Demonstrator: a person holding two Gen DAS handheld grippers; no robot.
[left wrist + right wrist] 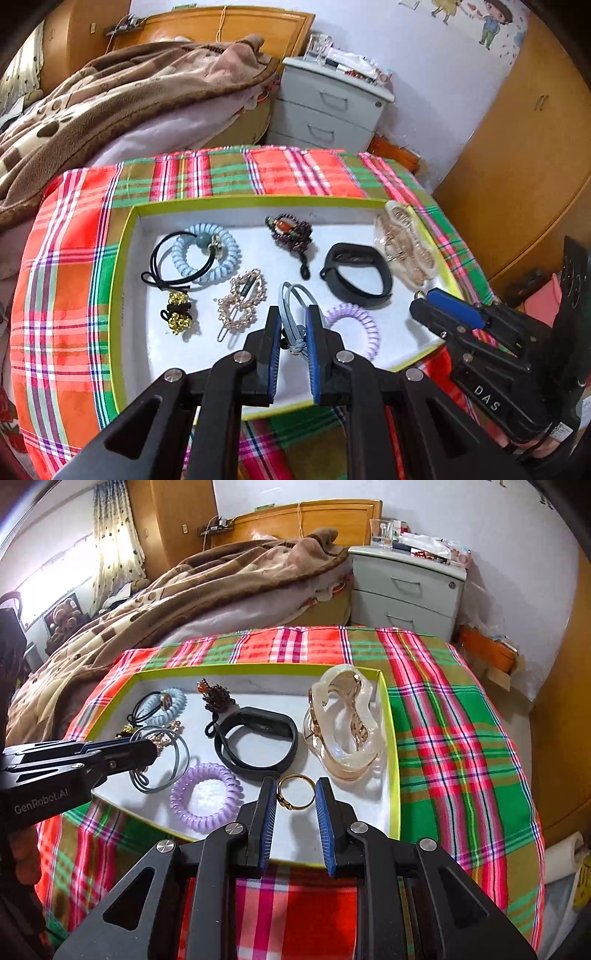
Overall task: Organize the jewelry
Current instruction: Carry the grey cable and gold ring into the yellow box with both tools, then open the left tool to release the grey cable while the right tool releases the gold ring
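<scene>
A white tray with a lime rim (125,258) (393,738) lies on a plaid cloth and holds jewelry. My left gripper (293,314) is shut on a grey hair tie (291,314), also seen in the right wrist view (173,760). My right gripper (295,794) is shut on a gold ring (295,792) just above the tray's near right part; it shows in the left wrist view (428,302). In the tray lie a purple coil tie (205,797), a black wristband (258,742), a translucent claw clip (343,723), a blue coil tie (207,253), a bead bracelet (290,230) and a rhinestone clip (242,299).
The plaid cloth (461,720) covers the table. A bed with a brown blanket (184,587) lies behind at the left. A grey nightstand (406,590) stands at the back, a wooden wardrobe (517,147) at the right.
</scene>
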